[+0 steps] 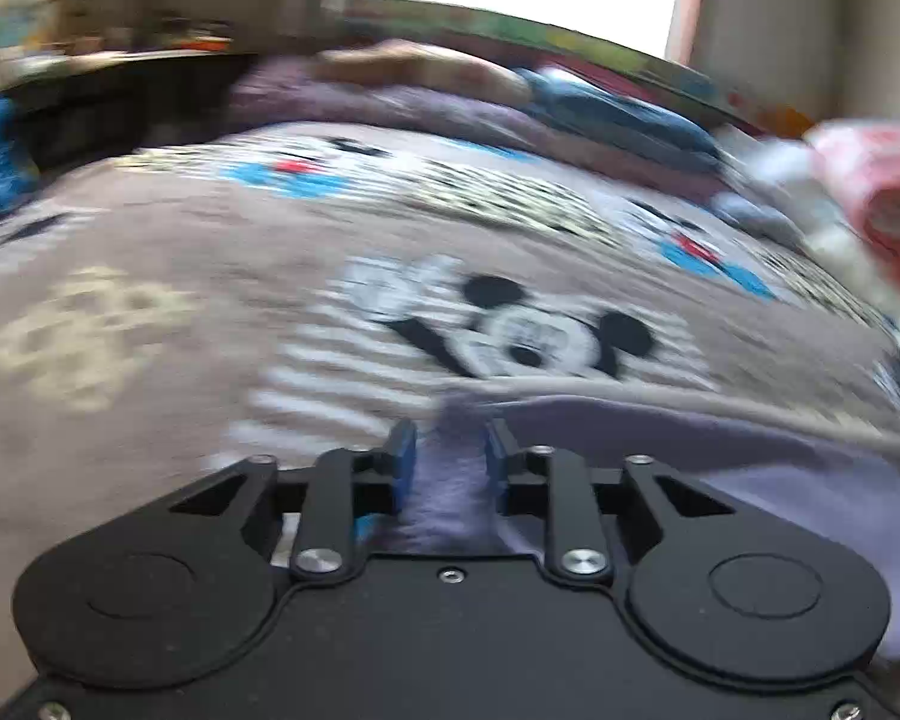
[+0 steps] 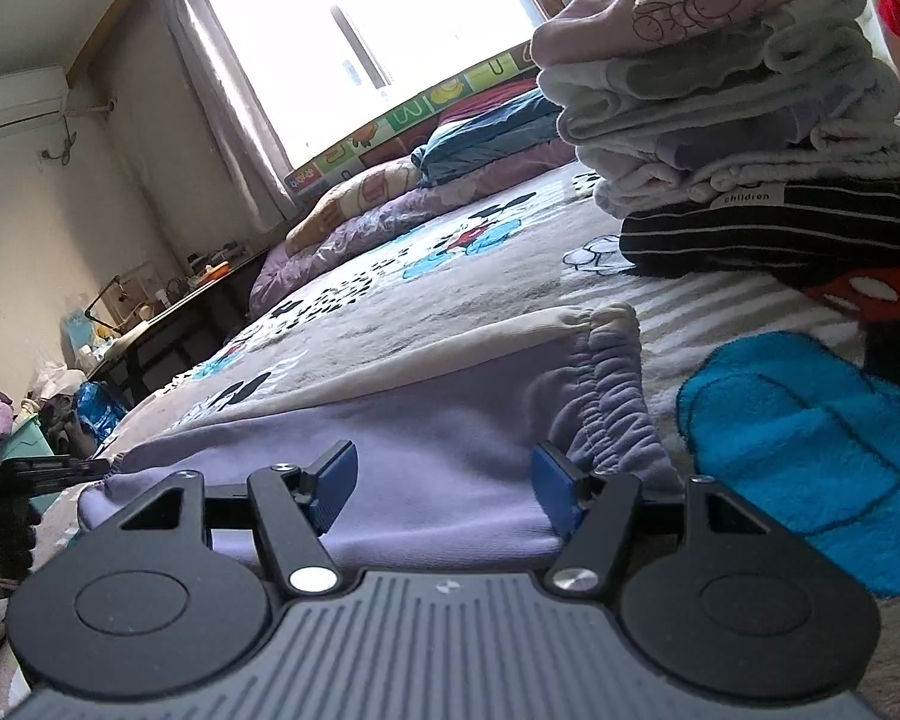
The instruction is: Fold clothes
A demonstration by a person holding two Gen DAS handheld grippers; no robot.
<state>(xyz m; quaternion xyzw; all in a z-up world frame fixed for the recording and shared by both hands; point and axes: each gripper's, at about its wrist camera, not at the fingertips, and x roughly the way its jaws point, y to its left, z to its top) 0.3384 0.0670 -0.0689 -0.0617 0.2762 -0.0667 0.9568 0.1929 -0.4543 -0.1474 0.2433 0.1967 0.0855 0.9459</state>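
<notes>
The lavender garment [image 2: 426, 450] lies flat on the bed [image 2: 450, 276] in the lower middle of the right wrist view, its gathered elastic band toward the right of the frame and a cream lining showing along its far edge; a stack of folded clothes [image 2: 738, 120] stands at the upper right, well apart from it.

The left tongs [image 1: 444, 450] are clamped on a pinch of the same lavender cloth, which bunches up between the blue pads at the lower middle of the left wrist view; that view is smeared, so the left hand seems to be in motion. The right tongs [image 2: 444, 480] stand apart, low over the near edge of the garment, the pads straddling cloth without pinching it.

The step in hand looks like taking hold of two corners for a fold; to do it well, the right tongs should close on the near hem close to the elastic band, catching both layers rather than the top one alone; both grips should then lift together and level, so the cloth stays taut between them and the fold line runs straight; a lopsided lift would likely drag the garment across the fleecy blanket and skew the edges.
</notes>
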